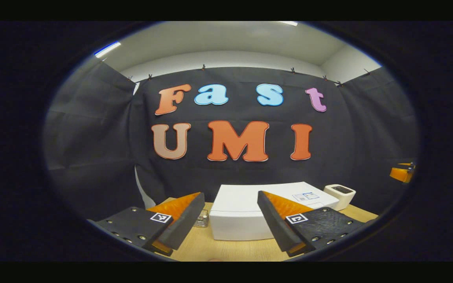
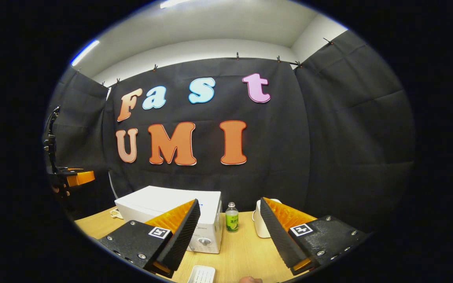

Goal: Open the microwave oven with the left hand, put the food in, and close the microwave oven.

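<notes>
Both grippers hover spread and empty above the desk (image 2: 246,251); the left gripper (image 1: 230,220) should approach the microwave oven (image 1: 242,224) squarely and hook its door edge.

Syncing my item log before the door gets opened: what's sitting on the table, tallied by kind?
White box-shaped microwave oven: 1
White toaster-like appliance: 1
Small green-labelled bottle: 1
Small clear glass jar: 1
White ribbed tray: 1
Total: 5
</notes>
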{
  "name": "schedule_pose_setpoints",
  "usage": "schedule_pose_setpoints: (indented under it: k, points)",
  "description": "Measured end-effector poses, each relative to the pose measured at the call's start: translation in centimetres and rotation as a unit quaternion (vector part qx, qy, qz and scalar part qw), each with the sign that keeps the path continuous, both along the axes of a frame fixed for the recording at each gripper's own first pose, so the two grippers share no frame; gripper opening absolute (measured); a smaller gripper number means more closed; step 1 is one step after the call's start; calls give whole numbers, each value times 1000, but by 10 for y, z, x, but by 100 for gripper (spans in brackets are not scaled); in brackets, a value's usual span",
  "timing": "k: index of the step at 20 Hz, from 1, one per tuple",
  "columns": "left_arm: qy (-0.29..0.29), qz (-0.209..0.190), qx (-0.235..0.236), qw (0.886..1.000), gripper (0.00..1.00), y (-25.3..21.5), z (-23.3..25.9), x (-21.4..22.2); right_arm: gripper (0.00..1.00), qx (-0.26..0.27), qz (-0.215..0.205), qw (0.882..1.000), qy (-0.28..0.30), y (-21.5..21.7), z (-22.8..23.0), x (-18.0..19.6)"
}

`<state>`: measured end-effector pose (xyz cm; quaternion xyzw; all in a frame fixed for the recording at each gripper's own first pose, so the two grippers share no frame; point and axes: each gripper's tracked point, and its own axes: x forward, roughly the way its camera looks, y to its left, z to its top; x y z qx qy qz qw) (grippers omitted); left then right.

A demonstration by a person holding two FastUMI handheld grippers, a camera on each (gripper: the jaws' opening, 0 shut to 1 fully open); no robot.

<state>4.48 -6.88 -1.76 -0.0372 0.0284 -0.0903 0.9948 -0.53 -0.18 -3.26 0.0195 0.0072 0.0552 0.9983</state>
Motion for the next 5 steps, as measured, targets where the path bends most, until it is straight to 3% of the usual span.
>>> schedule_pose_setpoints:
  k: [5]
  points:
    - [-10,19,18,1000,89,29,23,-15,95,7,17,1000,7,16,12,4]
